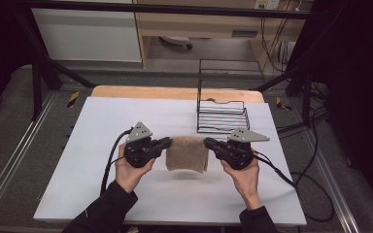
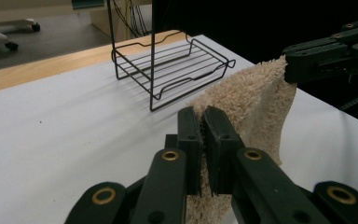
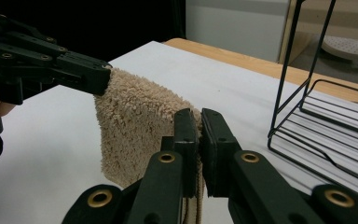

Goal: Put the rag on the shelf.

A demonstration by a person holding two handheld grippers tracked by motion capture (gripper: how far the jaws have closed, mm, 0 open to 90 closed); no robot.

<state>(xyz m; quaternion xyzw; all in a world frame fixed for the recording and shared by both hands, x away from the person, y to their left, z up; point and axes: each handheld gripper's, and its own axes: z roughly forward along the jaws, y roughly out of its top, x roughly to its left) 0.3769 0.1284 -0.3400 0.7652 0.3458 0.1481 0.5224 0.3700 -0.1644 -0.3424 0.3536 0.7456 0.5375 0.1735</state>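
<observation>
Towel pinched at both top corners, held clear of the counter.

Left gripper (image 1: 166,142) and right gripper (image 1: 208,142) each clamp the beige towel (image 1: 187,154), which hangs just in front of the wire rack (image 1: 222,116). Soft, light, limp; likely sags, so corner grips suit best.

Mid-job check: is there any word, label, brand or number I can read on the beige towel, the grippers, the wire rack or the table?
None can be read.
Beige terry towel: no tag or print visible.
Left gripper and right gripper, both clamped on the towel: plain black jaws, no markings.
Black wire rack and white table top: blank.
Yellow-black floor markers: stripes, no text.
</observation>
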